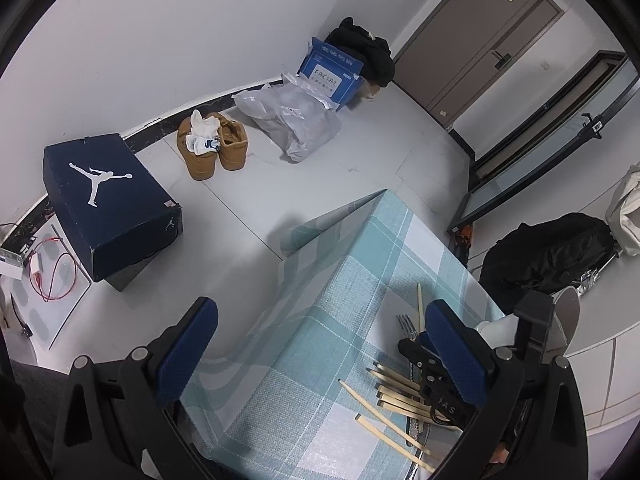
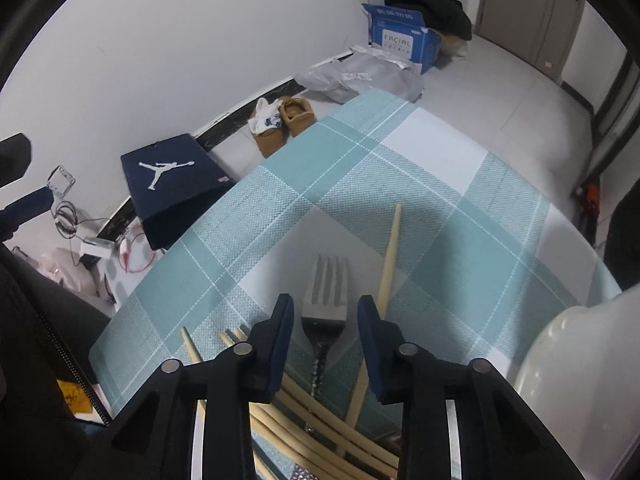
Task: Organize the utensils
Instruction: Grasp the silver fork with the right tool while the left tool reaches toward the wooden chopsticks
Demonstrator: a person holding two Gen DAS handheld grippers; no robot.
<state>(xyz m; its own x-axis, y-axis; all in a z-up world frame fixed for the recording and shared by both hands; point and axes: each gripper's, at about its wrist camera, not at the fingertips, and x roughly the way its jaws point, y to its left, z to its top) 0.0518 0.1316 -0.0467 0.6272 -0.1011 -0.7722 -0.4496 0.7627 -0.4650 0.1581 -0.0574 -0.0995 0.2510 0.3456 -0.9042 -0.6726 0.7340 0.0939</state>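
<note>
A metal fork (image 2: 326, 288) lies on the teal checked tablecloth (image 2: 400, 184), tines pointing away. My right gripper (image 2: 325, 320) is open, its blue fingers either side of the fork's neck, just above it. Several bamboo chopsticks (image 2: 304, 412) lie in a loose pile under the gripper; one chopstick (image 2: 390, 256) lies to the right of the fork. In the left wrist view my left gripper (image 1: 320, 344) is open and empty, over the table's near left corner. The chopsticks (image 1: 396, 396) and the fork (image 1: 406, 324) show there, with the right gripper (image 1: 420, 356) over them.
A white container (image 2: 576, 360) stands on the table at the right. On the floor are a dark blue shoe box (image 1: 108, 208), tan shoes (image 1: 212, 144), a grey bag (image 1: 292, 120) and a blue carton (image 1: 332, 72). A black bag (image 1: 548, 252) lies right of the table.
</note>
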